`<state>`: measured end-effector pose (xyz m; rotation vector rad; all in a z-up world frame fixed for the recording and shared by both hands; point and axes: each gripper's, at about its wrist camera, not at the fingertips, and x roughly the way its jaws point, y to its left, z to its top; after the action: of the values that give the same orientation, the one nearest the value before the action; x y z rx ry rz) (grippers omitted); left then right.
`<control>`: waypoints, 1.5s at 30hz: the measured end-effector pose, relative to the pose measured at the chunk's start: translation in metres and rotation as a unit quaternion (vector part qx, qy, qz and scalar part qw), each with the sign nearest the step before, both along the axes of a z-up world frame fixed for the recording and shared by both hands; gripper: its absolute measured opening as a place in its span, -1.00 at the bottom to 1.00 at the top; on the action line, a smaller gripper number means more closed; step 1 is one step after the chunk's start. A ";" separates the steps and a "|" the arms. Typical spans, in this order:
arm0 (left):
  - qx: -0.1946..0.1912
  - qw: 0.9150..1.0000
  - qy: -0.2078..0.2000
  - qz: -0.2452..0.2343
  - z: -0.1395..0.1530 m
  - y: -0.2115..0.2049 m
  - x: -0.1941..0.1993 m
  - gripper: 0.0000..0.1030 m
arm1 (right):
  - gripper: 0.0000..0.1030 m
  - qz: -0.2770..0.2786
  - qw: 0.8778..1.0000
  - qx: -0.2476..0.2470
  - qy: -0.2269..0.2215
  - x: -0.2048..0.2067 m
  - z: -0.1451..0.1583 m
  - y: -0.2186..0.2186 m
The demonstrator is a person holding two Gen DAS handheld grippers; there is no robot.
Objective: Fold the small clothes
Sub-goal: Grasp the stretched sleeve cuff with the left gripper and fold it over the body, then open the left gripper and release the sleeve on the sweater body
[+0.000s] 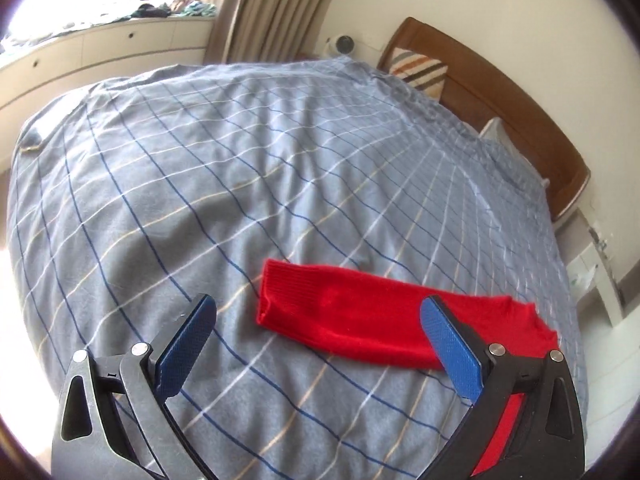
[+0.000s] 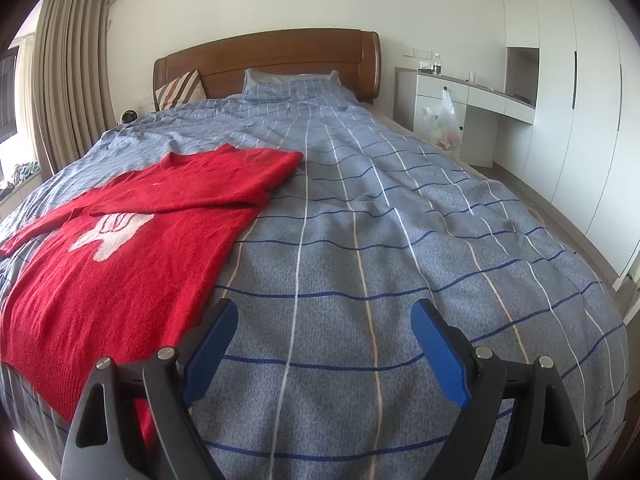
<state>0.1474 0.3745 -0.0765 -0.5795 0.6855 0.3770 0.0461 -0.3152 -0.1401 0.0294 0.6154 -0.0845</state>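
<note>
A red sweater point(image 2: 120, 248) lies spread flat on a bed covered by a blue-grey checked duvet point(image 2: 400, 240), on the left half of the bed as the right wrist view shows it. Its front faces up with a white figure point(image 2: 108, 236) knitted into the chest, and one sleeve point(image 2: 224, 184) is folded across the body, its cuff end lying near the middle of the bed. The other sleeve point(image 1: 360, 320) stretches out to the side; in the left wrist view it lies straight on the duvet, its cuff pointing left. The left hand-held gripper point(image 1: 316, 340) hangs over the duvet with its blue pads point(image 1: 188, 344) wide apart and nothing between them; the right-hand pad stands in front of the sleeve, and whether it touches the cloth cannot be told. The right hand-held gripper point(image 2: 324, 356) is likewise spread apart and empty, above bare duvet just to the right of the sweater's hem. At the far end stand a wooden headboard point(image 2: 272, 56), a striped cushion point(image 2: 180, 88) and a pillow point(image 2: 288, 84). Beige curtains point(image 2: 64, 92) hang on the left, and a white desk point(image 2: 472, 96) and wardrobe point(image 2: 580, 100) fill the right wall
</note>
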 end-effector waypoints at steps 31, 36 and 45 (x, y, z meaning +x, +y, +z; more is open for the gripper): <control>0.146 0.946 -0.023 -0.289 0.123 -0.249 0.135 -0.93 | 0.70 0.017 1.000 0.015 0.000 0.003 -0.001 0.002; 0.133 0.911 -0.034 -0.389 0.117 -0.368 0.154 -0.93 | 0.70 0.010 1.000 0.025 -0.001 0.001 0.000 -0.004; 0.137 0.873 0.024 -0.467 0.043 -0.469 0.145 0.84 | 0.70 0.012 1.000 0.027 0.003 0.003 0.000 -0.006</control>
<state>0.2923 -0.0940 -0.0338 0.0757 0.8607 -0.4218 0.0487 -0.3209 -0.1405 0.0738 0.6230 -0.0450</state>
